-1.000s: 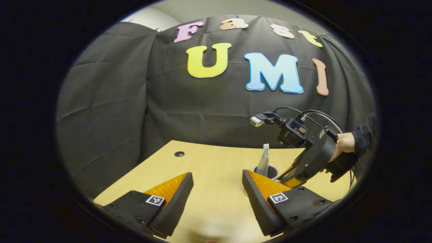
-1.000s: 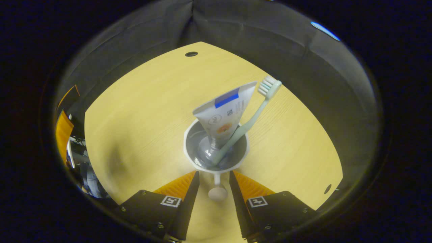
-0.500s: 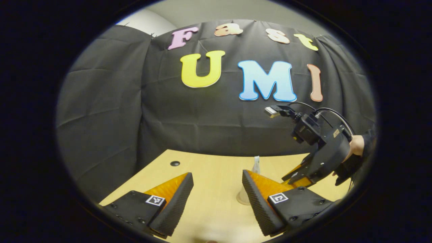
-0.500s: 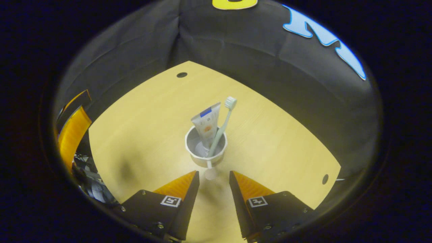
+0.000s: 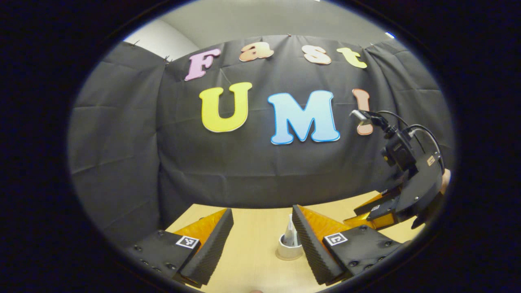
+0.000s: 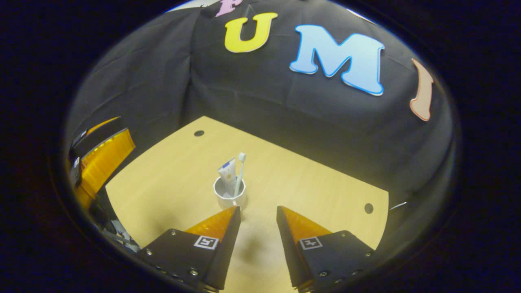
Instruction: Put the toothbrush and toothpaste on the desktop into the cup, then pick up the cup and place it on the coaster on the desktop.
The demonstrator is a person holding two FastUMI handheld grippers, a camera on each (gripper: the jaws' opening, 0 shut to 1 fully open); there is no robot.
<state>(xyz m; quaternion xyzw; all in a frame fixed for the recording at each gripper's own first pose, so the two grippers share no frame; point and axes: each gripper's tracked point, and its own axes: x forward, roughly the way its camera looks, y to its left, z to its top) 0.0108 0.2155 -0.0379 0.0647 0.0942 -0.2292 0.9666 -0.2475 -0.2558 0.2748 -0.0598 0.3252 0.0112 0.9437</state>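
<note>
The right gripper (image 6: 257, 213) has backed away, jaws parted and empty; the cup (image 6: 230, 192), holding the toothpaste (image 6: 227, 175) and toothbrush (image 6: 240, 171), now stands ahead on the tabletop (image 6: 309, 191). Left gripper (image 5: 260, 228) likewise released. No coaster discernible; placement unconfirmed.

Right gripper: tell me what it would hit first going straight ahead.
Probably the bare light wooden desktop, just right of the white cup holding toothpaste tube and toothbrush. The right gripper is open; depth unclear.

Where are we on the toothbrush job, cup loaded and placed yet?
Loaded: toothbrush and toothpaste stand in the cup on the desk. Nothing in hand: right gripper and left gripper open, clear of it. I can't make out a coaster beneath, so placement is unconfirmed.
</note>
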